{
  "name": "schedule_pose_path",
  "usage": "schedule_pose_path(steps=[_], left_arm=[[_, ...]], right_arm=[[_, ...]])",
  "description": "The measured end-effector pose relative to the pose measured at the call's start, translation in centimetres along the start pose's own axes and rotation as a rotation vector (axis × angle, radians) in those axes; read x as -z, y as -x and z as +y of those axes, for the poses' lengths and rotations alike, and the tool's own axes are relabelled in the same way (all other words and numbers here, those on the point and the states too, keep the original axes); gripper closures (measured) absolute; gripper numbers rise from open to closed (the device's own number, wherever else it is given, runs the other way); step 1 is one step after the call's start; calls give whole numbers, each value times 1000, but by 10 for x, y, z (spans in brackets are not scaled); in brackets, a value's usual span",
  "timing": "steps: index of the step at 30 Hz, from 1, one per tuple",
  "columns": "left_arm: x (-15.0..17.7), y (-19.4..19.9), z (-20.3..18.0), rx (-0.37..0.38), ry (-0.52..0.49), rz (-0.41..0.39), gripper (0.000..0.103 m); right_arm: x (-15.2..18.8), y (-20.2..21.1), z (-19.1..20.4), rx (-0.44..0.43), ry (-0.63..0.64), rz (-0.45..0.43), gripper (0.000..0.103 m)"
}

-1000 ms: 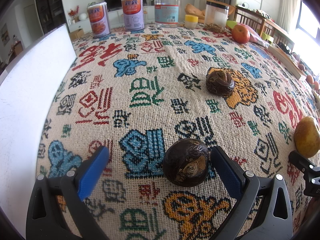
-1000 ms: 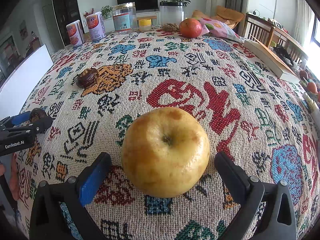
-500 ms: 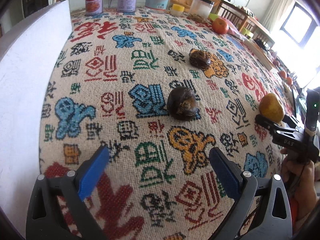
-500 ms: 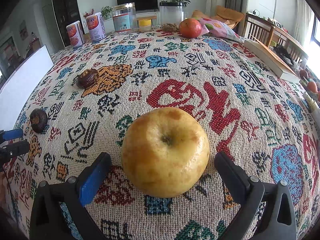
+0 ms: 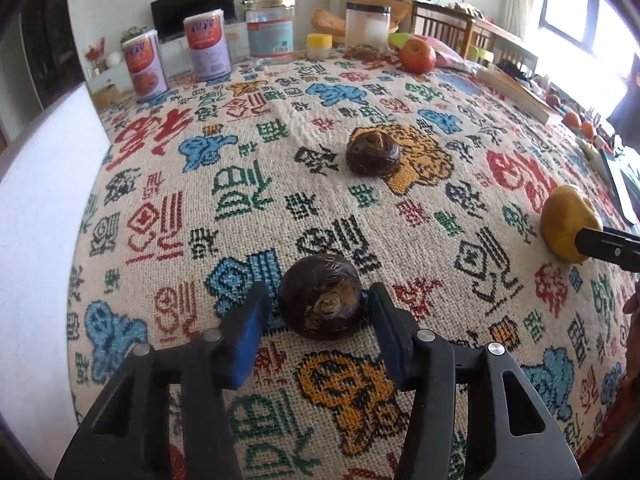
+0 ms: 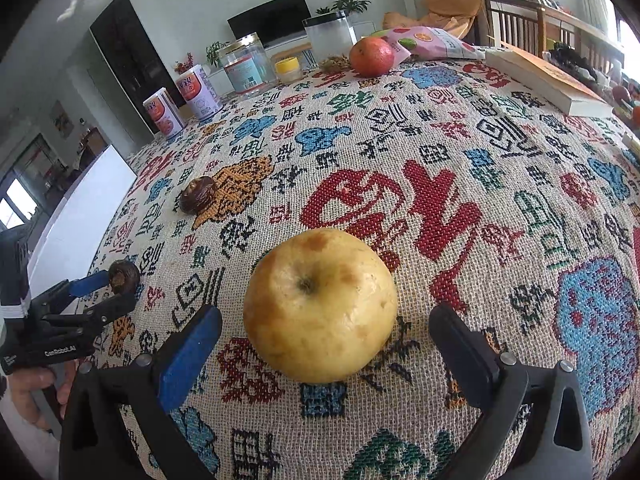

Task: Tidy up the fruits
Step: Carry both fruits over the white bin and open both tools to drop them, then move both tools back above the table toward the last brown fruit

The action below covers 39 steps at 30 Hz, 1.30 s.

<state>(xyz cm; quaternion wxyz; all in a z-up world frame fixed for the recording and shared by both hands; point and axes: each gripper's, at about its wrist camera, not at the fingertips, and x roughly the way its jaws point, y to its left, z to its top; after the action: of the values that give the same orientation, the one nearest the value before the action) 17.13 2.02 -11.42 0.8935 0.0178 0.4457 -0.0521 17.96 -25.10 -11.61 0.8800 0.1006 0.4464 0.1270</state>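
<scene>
Moved forward again since half a second ago: left gripper [image 5: 316, 316], now low over the patterned tablecloth [image 5: 248, 168] with the near dark fruit [image 5: 322, 296] between its fingers. Jaws narrower than before, still spread; a small gap visible on each side of the fruit, so not yet pinching. Fruit resting on the cloth, on the edge of a blue woven figure.

Right gripper [image 6: 326, 340] almost unchanged: jaws wide apart, yellow apple [image 6: 320, 306] sitting between them on the cloth, not touched by either finger. Same apple seen at the right edge of the left view [image 5: 570, 222].

Farther back: second dark fruit [image 5: 373, 154] lying beside an orange woven figure, well apart from the first. Red apple [image 5: 417, 55] at the far edge of the table, near the jars and two cans [image 5: 176, 60].
</scene>
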Motion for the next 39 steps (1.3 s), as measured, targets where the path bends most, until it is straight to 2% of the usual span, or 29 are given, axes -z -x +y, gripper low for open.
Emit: schedule_pose_path(steps=[1,4,8,9,10,11,13,14,16,19,21,23,25,28,30,32,33,34,35,36,39], left_arm=[[0,1,1,7,9,5,65],[3,10,9,45,68,6,65],[12,45,18,133,152,0,65],[14,58,21,166,174,3,65],[17,72,25,205,198,6,65],[21,90,29,247,222,11,65],[29,136,45,333,278,-8,65],[33,160,55,355,305,-20,65],[36,206,87,377,373,-55,65],[33,254,148,313,486,-124,65],[32,265,190,213,552,-150,65],[35,254,229,97,620,-136,65],[44,224,263,-1,683,-77,65],[69,170,300,-61,794,44,65],[87,148,313,-77,859,106,64],[100,139,318,-62,913,139,65],[103,141,322,-60,931,145,60],[103,144,322,-61,929,132,45],[102,149,321,-81,917,117,34],[101,155,319,-113,904,98,22],[93,175,306,-169,841,33,21]], right_arm=[[-2,3,-4,-6,-6,25,0],[-9,12,-3,58,48,62,0],[-20,6,15,77,102,89,2],[-21,-1,19,86,114,115,5],[-21,-10,23,112,130,151,30],[-20,-16,26,140,142,186,36],[-18,-15,37,181,152,184,37],[-16,-11,47,167,163,185,37],[-16,-3,79,59,190,193,37],[-25,9,161,-115,274,196,37],[-30,16,226,-255,330,190,37],[-31,19,289,-369,390,189,37],[-29,15,347,-445,462,206,36],[-18,-3,414,-454,576,216,36],[-11,-24,438,-439,602,244,36],[-3,-47,451,-402,602,268,36],[0,-58,456,-388,600,281,36],[3,-69,459,-377,600,296,36],[4,-78,463,-365,604,312,35],[4,-80,465,-362,611,292,34],[-8,-67,462,-385,578,209,26]])
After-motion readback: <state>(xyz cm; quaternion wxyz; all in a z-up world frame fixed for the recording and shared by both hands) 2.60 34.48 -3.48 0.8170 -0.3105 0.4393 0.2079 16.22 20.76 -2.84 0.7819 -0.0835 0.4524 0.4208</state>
